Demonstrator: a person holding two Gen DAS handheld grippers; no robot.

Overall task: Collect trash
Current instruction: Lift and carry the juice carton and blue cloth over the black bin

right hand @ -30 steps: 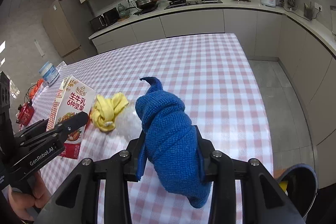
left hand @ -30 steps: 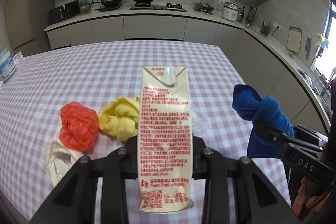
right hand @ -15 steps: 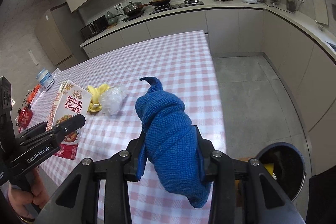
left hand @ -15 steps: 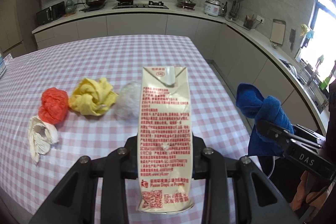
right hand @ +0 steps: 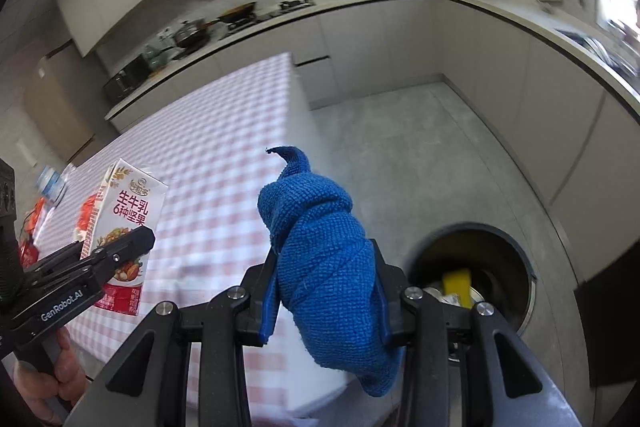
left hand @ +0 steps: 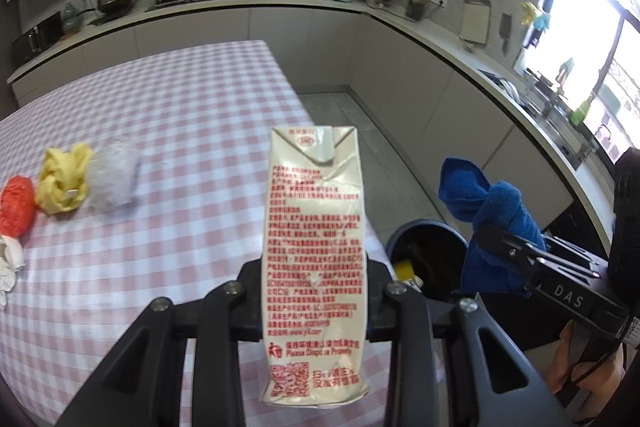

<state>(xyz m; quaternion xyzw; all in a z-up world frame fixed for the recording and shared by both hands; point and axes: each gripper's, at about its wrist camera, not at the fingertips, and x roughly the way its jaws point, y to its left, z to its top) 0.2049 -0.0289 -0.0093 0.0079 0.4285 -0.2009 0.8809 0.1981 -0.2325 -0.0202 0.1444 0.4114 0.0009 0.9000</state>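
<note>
My left gripper [left hand: 314, 291] is shut on a cream milk carton [left hand: 314, 247] with red print, held upright above the table's right edge; the carton also shows in the right wrist view [right hand: 124, 227]. My right gripper [right hand: 324, 291] is shut on a crumpled blue cloth [right hand: 320, 247], held in the air beside the table; the cloth also shows in the left wrist view [left hand: 492, 223]. A round dark trash bin [right hand: 516, 263] stands on the floor below and to the right, with a yellow item inside; it also shows in the left wrist view [left hand: 424, 231].
On the pink checked table [left hand: 180, 115] lie a clear plastic wad [left hand: 114, 179], a yellow wad [left hand: 64, 179], a red wad [left hand: 16, 205] and white paper [left hand: 8, 263]. Grey floor [right hand: 420, 147] and kitchen counters surround the bin.
Both grippers have swung right, away from the table's middle toward its right edge, still holding the carton and cloth. The trash bin has come into fuller view below them.
</note>
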